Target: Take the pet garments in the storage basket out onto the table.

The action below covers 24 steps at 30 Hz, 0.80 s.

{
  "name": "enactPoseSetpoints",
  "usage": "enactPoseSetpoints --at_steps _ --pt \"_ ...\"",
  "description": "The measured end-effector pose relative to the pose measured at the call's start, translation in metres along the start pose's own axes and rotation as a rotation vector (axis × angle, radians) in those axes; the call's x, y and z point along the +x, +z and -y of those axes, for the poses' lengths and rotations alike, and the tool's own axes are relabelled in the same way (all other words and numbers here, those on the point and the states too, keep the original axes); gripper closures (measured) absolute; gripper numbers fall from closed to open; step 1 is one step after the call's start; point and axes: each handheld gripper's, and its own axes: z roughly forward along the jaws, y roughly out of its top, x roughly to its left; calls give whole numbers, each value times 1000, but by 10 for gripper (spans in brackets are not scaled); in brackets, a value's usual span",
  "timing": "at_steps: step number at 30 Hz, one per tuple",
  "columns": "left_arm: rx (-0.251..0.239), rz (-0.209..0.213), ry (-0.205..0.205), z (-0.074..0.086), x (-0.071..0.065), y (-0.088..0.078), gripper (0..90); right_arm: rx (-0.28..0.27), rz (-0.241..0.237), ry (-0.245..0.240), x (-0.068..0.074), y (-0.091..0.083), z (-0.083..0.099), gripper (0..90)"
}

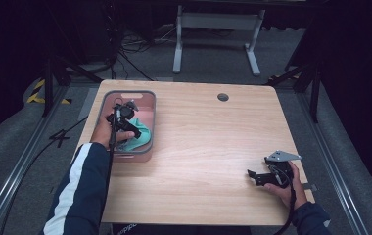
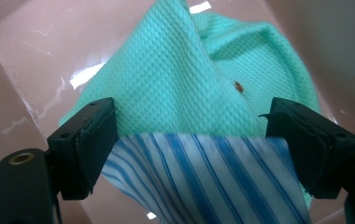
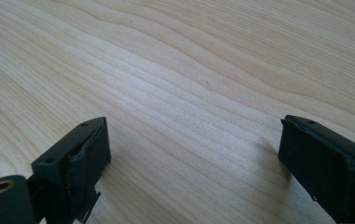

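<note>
Left gripper [image 2: 192,140] is down inside the pink bin [image 1: 147,100], jaws spread wide, straddling 2 cloths without pinching either: a green waffle cloth [image 2: 180,79] bunched up ahead of the jaws, and a blue-striped cloth [image 2: 203,177] lying between and below them, nearest the camera. From the high view the same gripper [image 1: 125,125] sits over the green cloth [image 1: 142,137] at the bin's near right part, hand wrapped around the body. Pads look clear of fabric on both sides, so I read it as released, lined up for a grab. Right gripper [image 1: 252,175] rests low over bare table [image 1: 198,147] near the front right corner, well apart from the bin, jaws open with nothing between them; its own view has just wood grain [image 3: 189,93]. Risks, as I judge them: 1) closing here takes both cloths at once, since the striped one overlaps the green edge right in the jaw line; 2) a shallow bite catches only a fold, and the cloth slips out on the lift; 3) the bin looks light, so a cloth snagging on its wall could drag or tip it, with the right gripper too far off to steady it; 4) going deeper risks the jaw tips hitting the bin floor.
</note>
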Motion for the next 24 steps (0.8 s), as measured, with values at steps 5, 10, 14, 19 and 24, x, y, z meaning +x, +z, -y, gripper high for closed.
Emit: enactPoseSetpoints --at_steps 5,10,14,19,24 --pt "54 -26 27 -6 1 10 180 0 -1 0 0 0 0 95" --pt "65 -38 30 -8 1 16 230 0 -1 0 0 0 0 95" --pt "56 -62 43 -8 1 17 317 0 -1 -1 0 0 0 95" --pt "47 -85 42 -7 2 16 417 0 -1 -1 0 0 0 95" --pt "46 -114 60 -7 0 16 563 0 -1 -1 0 0 0 95"
